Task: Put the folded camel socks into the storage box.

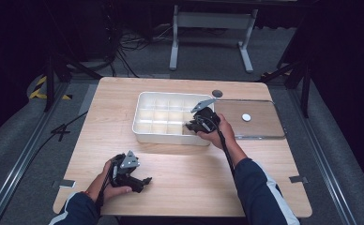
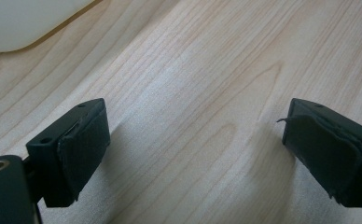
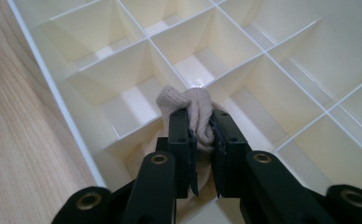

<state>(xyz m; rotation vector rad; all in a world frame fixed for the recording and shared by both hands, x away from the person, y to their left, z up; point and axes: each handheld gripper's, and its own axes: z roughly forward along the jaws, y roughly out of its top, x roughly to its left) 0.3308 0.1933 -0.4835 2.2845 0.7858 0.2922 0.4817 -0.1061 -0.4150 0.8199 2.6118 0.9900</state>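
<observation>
Nearest, the left gripper (image 1: 140, 180) rests low over the pale wooden desk (image 1: 180, 183), its fingers (image 2: 83, 144) spread wide with nothing between them. Farther off, the right gripper (image 3: 201, 128) pinches a beige knitted cloth bundle (image 3: 191, 105) over a near-edge cell of the white plastic compartment tray (image 1: 142, 133). Soft, light and floppy, it probably handles best gripped at its bunched middle.

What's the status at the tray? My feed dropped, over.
Right gripper shut on beige cloth, over a near-row compartment of the white tray. Left gripper open, empty, over bare table. Nothing in the way.
</observation>
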